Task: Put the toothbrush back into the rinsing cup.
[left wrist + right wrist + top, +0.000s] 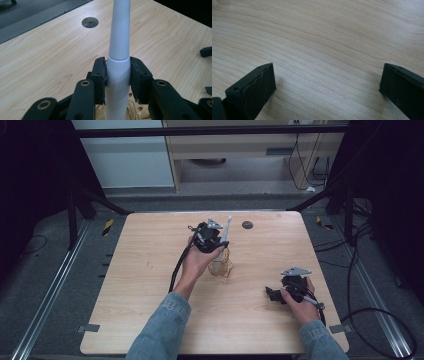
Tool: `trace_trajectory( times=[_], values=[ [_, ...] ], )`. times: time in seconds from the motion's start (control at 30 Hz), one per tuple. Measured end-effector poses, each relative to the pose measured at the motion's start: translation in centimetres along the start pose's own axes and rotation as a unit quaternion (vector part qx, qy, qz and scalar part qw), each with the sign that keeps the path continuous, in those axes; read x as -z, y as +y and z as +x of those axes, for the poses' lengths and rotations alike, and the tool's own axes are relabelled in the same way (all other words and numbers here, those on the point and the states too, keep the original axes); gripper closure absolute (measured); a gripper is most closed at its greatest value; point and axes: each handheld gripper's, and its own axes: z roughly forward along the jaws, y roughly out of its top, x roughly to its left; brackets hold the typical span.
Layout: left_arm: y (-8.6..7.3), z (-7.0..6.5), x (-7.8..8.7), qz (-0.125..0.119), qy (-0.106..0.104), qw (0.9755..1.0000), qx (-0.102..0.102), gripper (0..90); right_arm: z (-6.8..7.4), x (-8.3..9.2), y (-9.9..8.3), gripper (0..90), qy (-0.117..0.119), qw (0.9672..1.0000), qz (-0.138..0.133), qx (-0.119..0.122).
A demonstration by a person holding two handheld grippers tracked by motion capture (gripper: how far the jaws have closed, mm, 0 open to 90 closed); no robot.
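Left gripper (pixel 216 239) seen near the centre of the high view, slightly above the middle, held by the left hand (pixel 200 260). Clamped on a white tube (pixel 117 75), one pad on each side, both pads touching it. Tube standing almost upright, narrower toward its top, running from the bottom edge of the left gripper view up out of the top edge. In the high view the tube (pixel 226 232) at the centre of the table (pixel 150 270), leaning a little to the right at its top. Below the pads, thin golden wire (pixel 133 110) around the foot of the tube; same wire (pixel 226 267) visible in the high view just right of the left hand. What the wire is exactly, cannot tell.

Round hole (pixel 247 224) in the tabletop at upper centre of the high view, near the tube but apart from it; in the left gripper view at upper left (pixel 90 22).

Right gripper (pixel 274 295) at lower right of the high view, in the right hand (pixel 300 302), well apart from the tube. Jaws wide apart in the right gripper view, with bare wood between them, gripping nothing.
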Motion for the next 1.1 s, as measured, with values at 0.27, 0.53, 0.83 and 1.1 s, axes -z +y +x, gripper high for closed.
trace_trajectory(
  times=[0.27, 0.53, 0.83, 1.1],
  values=[
    [0.23, 0.13, -0.46, 0.002, -0.001, 1.0000, 0.006, 67.0, 0.01, 0.00, 0.00, 0.4, 0.000, 1.0000, 0.001, -0.001],
    [0.22, 0.09, -0.63, 0.000, -0.001, 1.0000, 0.007, 66.8, 0.01, 0.00, 0.00, 0.3, 0.000, 1.0000, 0.000, -0.001],
    [0.17, 0.25, -0.57, -0.001, 0.002, 1.0000, 0.009, 66.5, 0.00, 0.01, 0.00, 0.4, 0.000, 1.0000, 0.001, -0.001],
    [0.23, 0.24, -0.40, -0.005, 0.010, 0.9999, 0.006, 60.6, 0.01, 0.00, 0.00, 0.3, 0.000, 1.0000, 0.000, -0.001]
  ],
)
